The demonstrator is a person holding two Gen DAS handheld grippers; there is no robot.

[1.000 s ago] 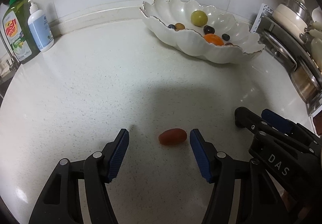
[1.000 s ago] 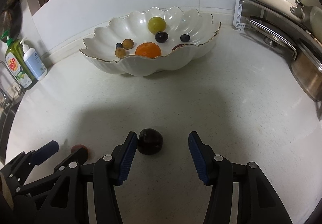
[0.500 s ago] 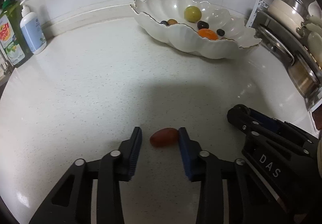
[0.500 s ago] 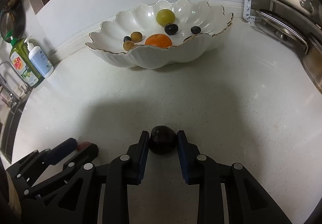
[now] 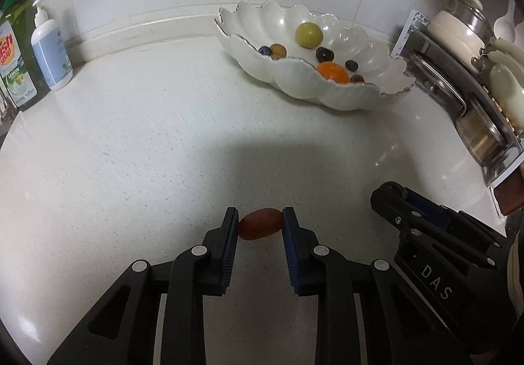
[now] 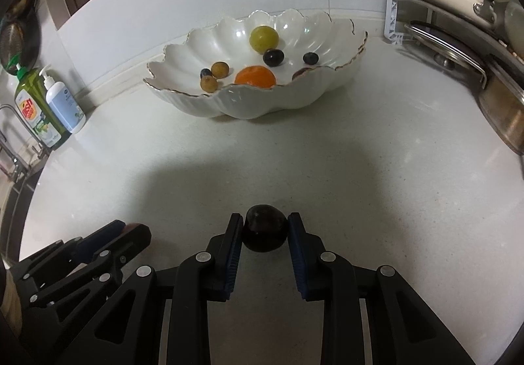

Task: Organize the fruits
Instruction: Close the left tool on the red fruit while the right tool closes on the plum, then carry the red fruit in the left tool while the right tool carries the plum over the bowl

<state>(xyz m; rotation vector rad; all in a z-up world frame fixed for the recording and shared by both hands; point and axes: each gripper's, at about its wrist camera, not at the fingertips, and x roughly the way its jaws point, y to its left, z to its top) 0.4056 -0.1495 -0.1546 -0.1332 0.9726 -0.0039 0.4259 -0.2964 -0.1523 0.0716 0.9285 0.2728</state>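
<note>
My left gripper [image 5: 260,223] is shut on a small red oblong tomato [image 5: 260,223] just over the white counter. My right gripper [image 6: 264,232] is shut on a dark round plum [image 6: 264,232]. The right gripper also shows at the right of the left wrist view [image 5: 425,227], and the left gripper at the lower left of the right wrist view [image 6: 108,240]. A white scalloped bowl [image 5: 327,93] [image 6: 262,103] stands at the back and holds a green fruit [image 6: 264,37], an orange [image 6: 255,76], dark grapes and small brown fruits.
A green dish soap bottle [image 5: 16,63] and a white pump bottle [image 5: 50,47] stand at the back left by the sink. A rack with pots and lids [image 5: 465,70] [image 6: 458,37] lines the right side. The white wall runs behind the bowl.
Both grippers have closed from wide open onto their fruits: the left on the red tomato, the right on the dark plum. Both views have risen slightly.
</note>
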